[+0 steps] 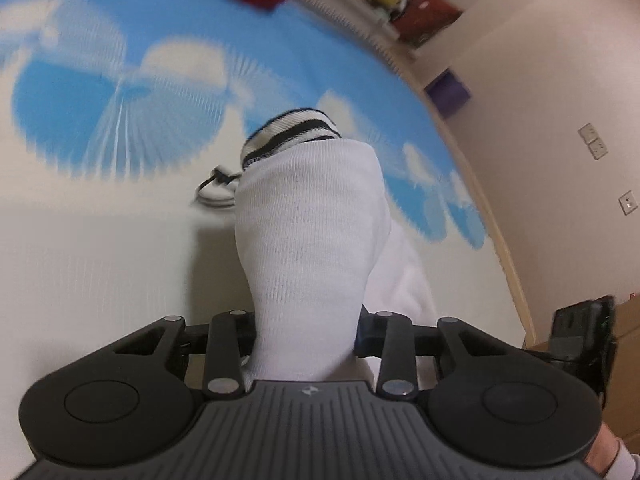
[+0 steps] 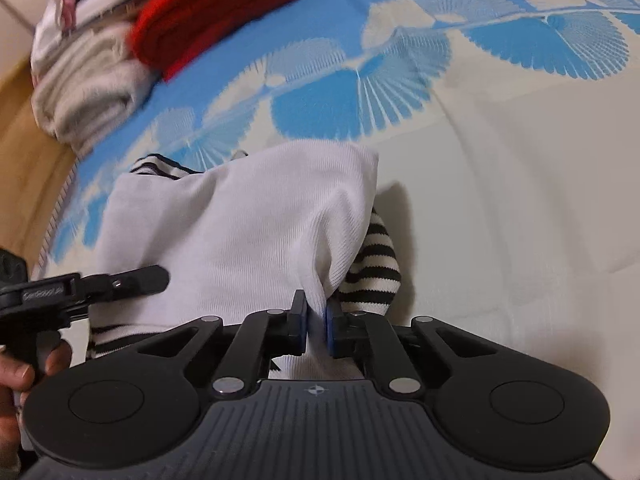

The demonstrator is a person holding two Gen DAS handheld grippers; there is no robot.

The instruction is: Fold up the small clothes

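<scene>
A white sock (image 1: 308,220) with a black-striped cuff (image 1: 292,132) rises from between the fingers of my left gripper (image 1: 304,332), which is shut on it and holds it above the blue-and-white leaf-print sheet (image 1: 120,92). In the right wrist view the same white knit (image 2: 240,232) spreads wide, and my right gripper (image 2: 316,320) is shut on a fold of it between blue pads. A striped cuff (image 2: 372,272) hangs just right of that pinch. One finger of the left gripper (image 2: 140,280) lies on top of the fabric at the left; its other finger is hidden.
A red knit (image 2: 224,12) and a cream folded garment (image 2: 88,88) are piled at the sheet's far corner. A white cable (image 1: 216,192) lies on the sheet beyond the sock. The wooden bed edge (image 1: 500,240) runs along the right. A hand (image 2: 24,368) grips the left handle.
</scene>
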